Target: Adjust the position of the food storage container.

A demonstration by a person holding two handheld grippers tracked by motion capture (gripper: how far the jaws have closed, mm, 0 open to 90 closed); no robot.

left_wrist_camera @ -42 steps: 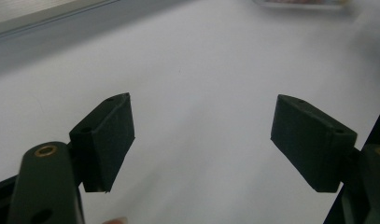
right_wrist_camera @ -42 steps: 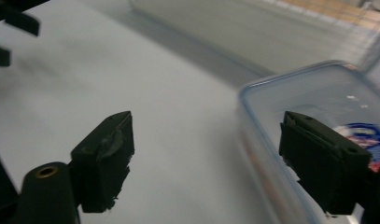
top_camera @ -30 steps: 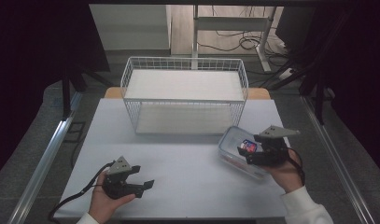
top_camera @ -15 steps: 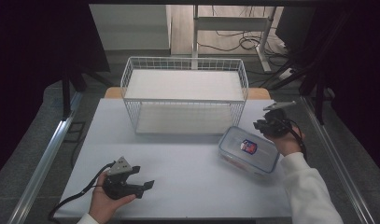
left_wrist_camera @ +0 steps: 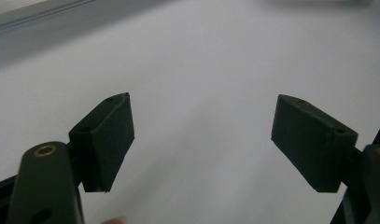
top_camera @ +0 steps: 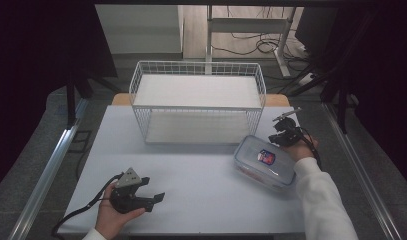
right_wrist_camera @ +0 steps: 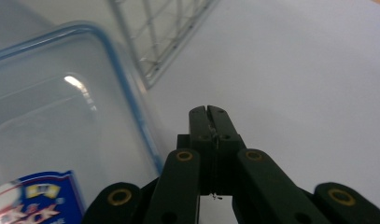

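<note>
The clear rectangular plastic container with a blue-rimmed lid (top_camera: 265, 161) is seen near the right edge of the white table (top_camera: 201, 185), just in front of the white wire basket (top_camera: 198, 102). The right gripper (top_camera: 282, 135) is held just beside its far right corner; its jaws have just been closing and are pressed together, with nothing between them. The left gripper (top_camera: 153, 199), near the front left corner, is held wide and empty.

Even overhead light falls on the white surface (top_camera: 201, 175), while the room around it lies dark. A glare spot sits on the box (right_wrist_camera: 75, 81) lid. In both gripper views the near fingers (left_wrist_camera: 108, 135) are soft and shadows faint.
</note>
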